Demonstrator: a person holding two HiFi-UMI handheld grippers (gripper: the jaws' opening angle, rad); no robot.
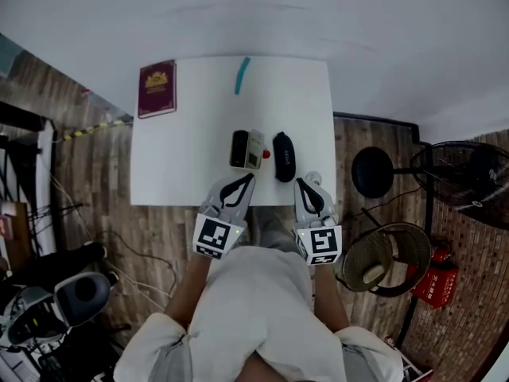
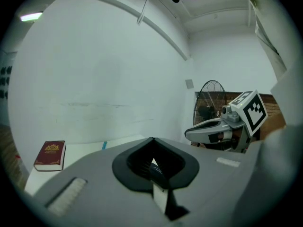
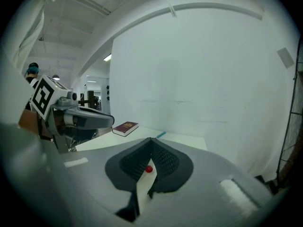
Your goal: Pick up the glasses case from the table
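Observation:
The glasses case [image 1: 284, 157] is a black oval lying near the front edge of the white table [image 1: 191, 157]. My right gripper [image 1: 301, 181] is shut and empty, its tips just short of the case's near end. My left gripper [image 1: 250, 178] is also shut and empty, close to a black box [image 1: 239, 148] and a white-and-green box [image 1: 254, 150]. A small red ball [image 1: 266, 154] lies between the boxes and the case. In the right gripper view the red ball [image 3: 149, 169] shows past the closed right gripper [image 3: 151, 139]. The left gripper view shows the left gripper [image 2: 151, 140] closed.
A maroon book [image 1: 157, 88] lies at the table's far left and a blue pen [image 1: 242, 76] at the far edge. Right of the table stand a black stool [image 1: 372, 171], a fan [image 1: 465, 173] and a straw hat [image 1: 382, 257]. Equipment and cables crowd the floor on the left.

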